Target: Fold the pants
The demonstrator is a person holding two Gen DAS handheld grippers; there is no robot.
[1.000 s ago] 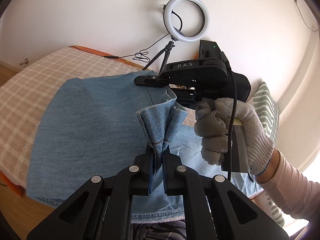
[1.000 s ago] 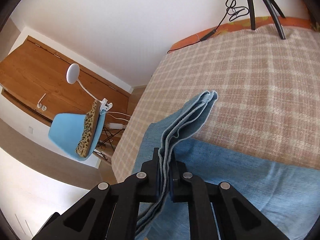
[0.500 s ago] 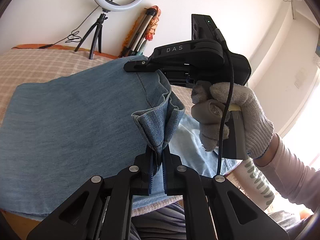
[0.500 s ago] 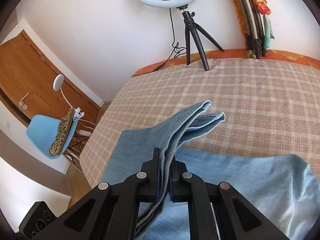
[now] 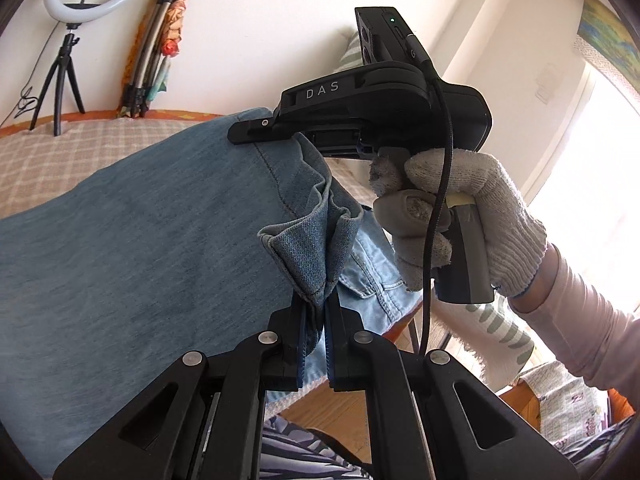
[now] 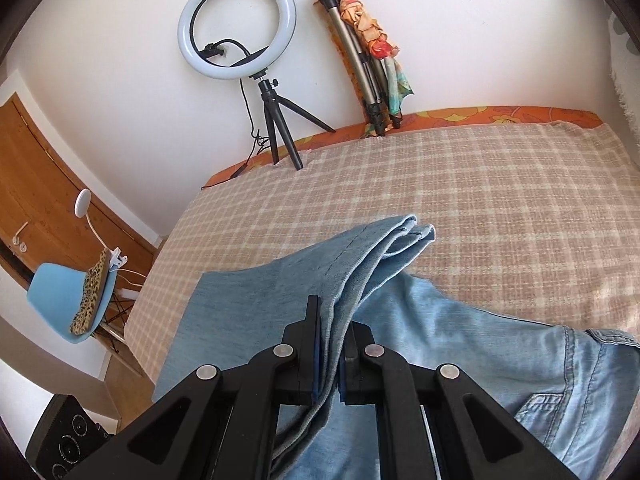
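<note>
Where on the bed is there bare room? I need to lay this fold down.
The checked bedspread is bare between the jeans and the far edge, right of the ring light tripod. The near side is crowded: denim, left gripper, right gripper.

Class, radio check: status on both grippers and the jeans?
Left gripper shut on jeans. Right gripper shut on jeans too. Folded edge lifted above bed. Nothing in the way.

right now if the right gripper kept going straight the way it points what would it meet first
Judging by its own wrist view, the right gripper, shut on the jeans, points across the checked bedcover toward the wall. It would probably meet the bedcover first, then the folded tripod; depth is unclear.
</note>
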